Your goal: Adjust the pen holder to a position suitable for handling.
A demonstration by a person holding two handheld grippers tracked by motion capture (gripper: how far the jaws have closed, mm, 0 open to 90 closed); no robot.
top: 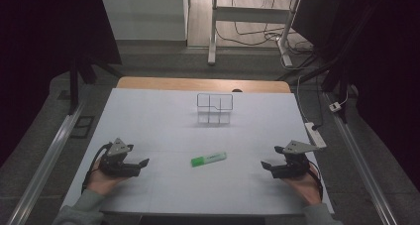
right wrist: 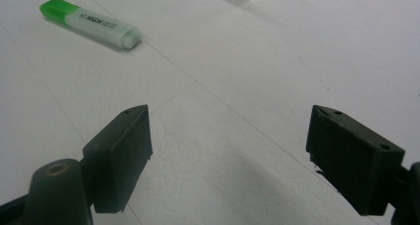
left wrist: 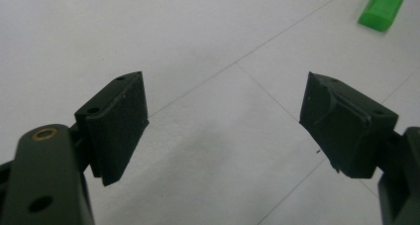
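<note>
A short green highlighter pen with a pale translucent barrel and a bright green cap (top: 208, 159) lies flat on the white table top (top: 163, 121), about in the middle between the two grippers and a little farther from the person than they are. Its cap end points toward the left gripper.

The left gripper (top: 140, 165), black and held in the person's left hand (top: 101, 178), is to the left of the highlighter and well apart from it. In the left gripper view (left wrist: 224, 121) its jaws stand wide apart, with nothing between them except bare table; the green cap (left wrist: 382, 8) shows at the far upper right.

The right gripper (top: 267, 167), held in the right hand (top: 303, 183), is to the right of the highlighter, also well apart from it. Its jaws (right wrist: 228, 145) are spread wide and hold nothing; the highlighter (right wrist: 89, 23) lies beyond them, at the upper left.

Behind the highlighter, toward the far edge of the table, stands a small clear box with a dark wire rim and inner dividers (top: 214, 108).
</note>
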